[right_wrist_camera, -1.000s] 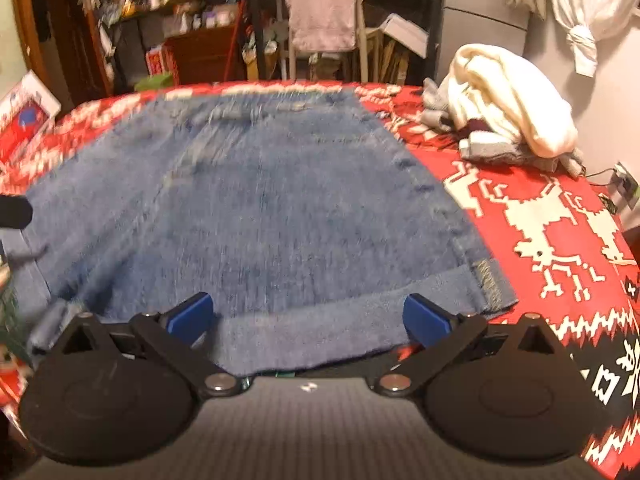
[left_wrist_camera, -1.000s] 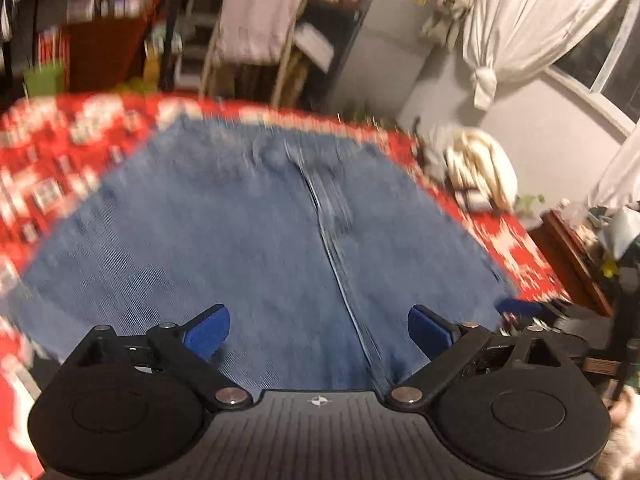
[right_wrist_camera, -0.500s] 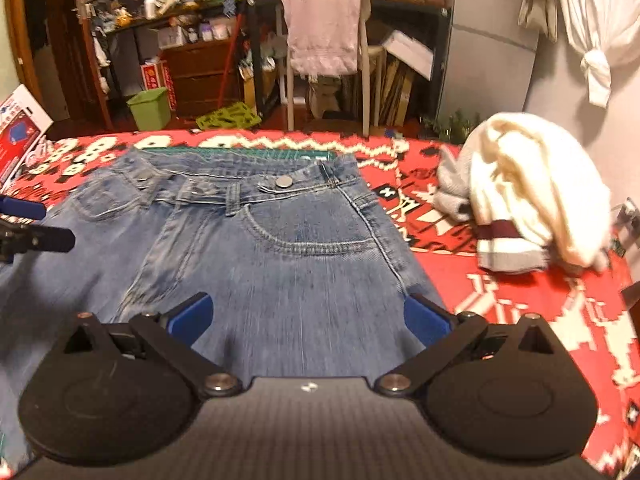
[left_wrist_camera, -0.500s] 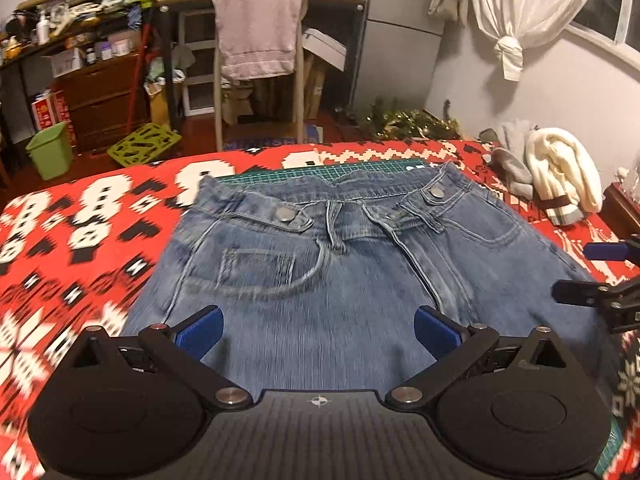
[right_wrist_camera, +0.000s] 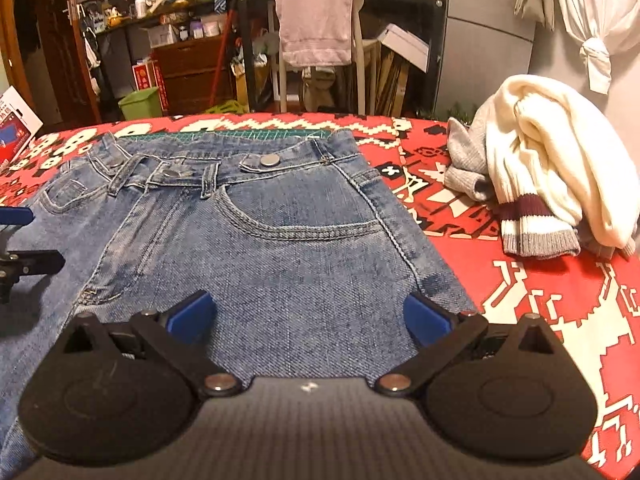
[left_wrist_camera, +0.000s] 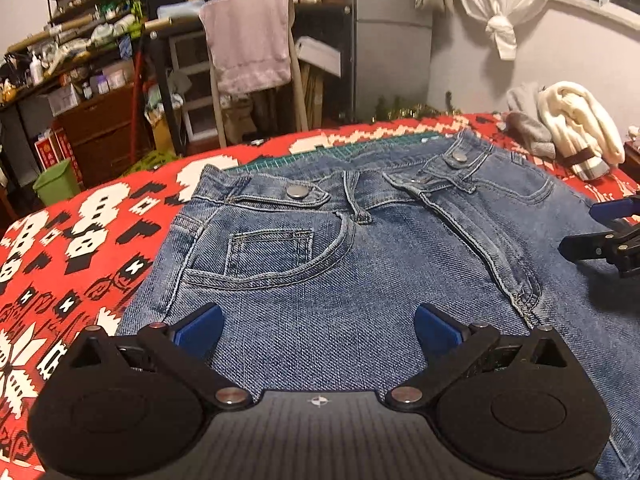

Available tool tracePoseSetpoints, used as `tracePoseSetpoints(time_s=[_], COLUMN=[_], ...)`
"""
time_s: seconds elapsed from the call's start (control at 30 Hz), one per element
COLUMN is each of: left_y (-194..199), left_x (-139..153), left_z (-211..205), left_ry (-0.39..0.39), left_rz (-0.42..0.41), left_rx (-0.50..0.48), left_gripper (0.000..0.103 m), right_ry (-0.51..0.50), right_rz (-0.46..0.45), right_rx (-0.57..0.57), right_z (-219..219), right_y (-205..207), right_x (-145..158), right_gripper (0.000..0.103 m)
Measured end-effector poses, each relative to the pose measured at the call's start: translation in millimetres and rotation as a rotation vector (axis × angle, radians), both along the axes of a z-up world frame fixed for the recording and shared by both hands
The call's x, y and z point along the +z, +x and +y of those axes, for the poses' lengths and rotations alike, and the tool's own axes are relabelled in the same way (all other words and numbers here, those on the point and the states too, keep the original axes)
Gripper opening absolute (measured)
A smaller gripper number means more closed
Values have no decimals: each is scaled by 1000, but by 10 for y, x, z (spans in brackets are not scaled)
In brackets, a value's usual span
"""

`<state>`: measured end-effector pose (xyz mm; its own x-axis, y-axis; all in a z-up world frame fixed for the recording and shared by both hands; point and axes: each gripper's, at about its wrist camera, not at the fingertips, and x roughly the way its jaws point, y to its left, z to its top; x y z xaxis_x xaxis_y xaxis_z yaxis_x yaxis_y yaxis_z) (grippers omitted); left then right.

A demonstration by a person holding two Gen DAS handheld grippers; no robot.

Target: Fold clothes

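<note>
Blue jeans [left_wrist_camera: 360, 280], front up, flat

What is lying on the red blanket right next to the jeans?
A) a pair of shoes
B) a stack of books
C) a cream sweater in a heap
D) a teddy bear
C: a bunched-up cream sweater with a dark red stripe at its cuff lies on the red patterned blanket, off to the right of the jeans, not touching them.
</note>
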<state>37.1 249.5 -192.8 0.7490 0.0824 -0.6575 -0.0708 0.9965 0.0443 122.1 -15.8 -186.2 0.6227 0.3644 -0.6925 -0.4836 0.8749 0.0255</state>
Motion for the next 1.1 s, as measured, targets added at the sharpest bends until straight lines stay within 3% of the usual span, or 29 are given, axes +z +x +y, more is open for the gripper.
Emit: tracePoseSetpoints(time_s=[0.47,0.6,0.63,0.77,0.9,1.1], left_y=[-41,-78,-140,-192,-51,-110], left_x=[-22,70,121,221,88,64], left_z=[-14,-73,-116,-252,-290,-260], left_ry=[12,37,46,24,-3,-25], left_rz=[-31,-48,-91,-118,9,33], left_rx=[-2,-4,-17,-134,-164,-188], left_gripper=[103,101,101,101,89,90], right_ry=[17,7,9,7,-17,3], right_rz=[-31,5,-26,-112,-70,-16], right_rx=[-7,7,-1,11,55,52], right_z=[-23,-50,-67,-85,-20,-100], right_y=[-57,-50,-103,-282,-319,-334], right_x=[5,72,102,189,131,4], right_gripper=[103,103,103,103,103,103])
